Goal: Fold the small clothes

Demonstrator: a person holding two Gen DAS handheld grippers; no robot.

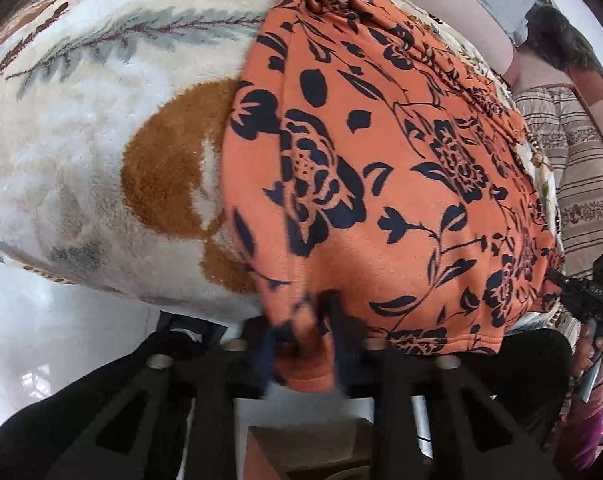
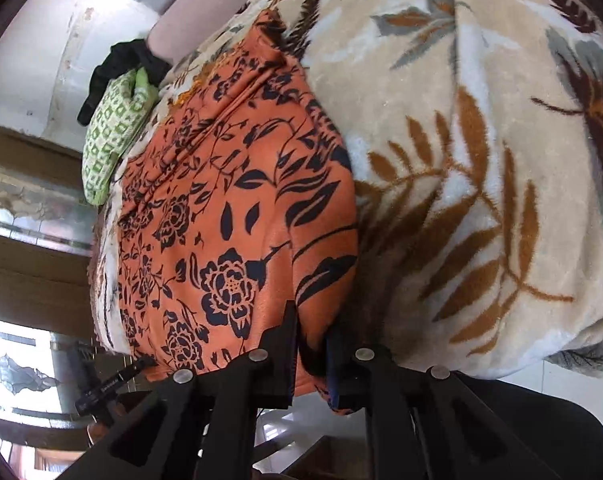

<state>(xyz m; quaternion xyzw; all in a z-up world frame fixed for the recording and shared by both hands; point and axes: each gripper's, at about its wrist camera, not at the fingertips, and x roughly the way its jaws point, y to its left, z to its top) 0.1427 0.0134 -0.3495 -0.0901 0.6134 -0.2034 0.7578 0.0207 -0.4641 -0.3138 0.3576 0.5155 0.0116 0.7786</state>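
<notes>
The left gripper (image 1: 301, 344) is pinching the near corner of the orange cloth (image 1: 381, 160), its two dark fingers closed on a tuck of fabric that is hanging down between them. The right gripper (image 2: 311, 364) is doing the same at the other near corner, its fingers clamped on the hem with a small fold drooping below them.

Just beyond both grippers, the cloth is lying spread on a fluffy cream blanket (image 1: 101, 140) printed with brown and grey leaves. The cloth is a soft, slightly fuzzy orange knit covered in black roses, leaves and thin vines. Near the grippers it is lying fairly smooth; farther away it is bunching into narrow pleats, and its far end is gathering into a crumpled knot.

Past the far end, seen from the right gripper, a green-and-white patterned garment (image 2: 109, 140) is lying at the blanket's edge, with something black (image 2: 117, 64) beside it.
</notes>
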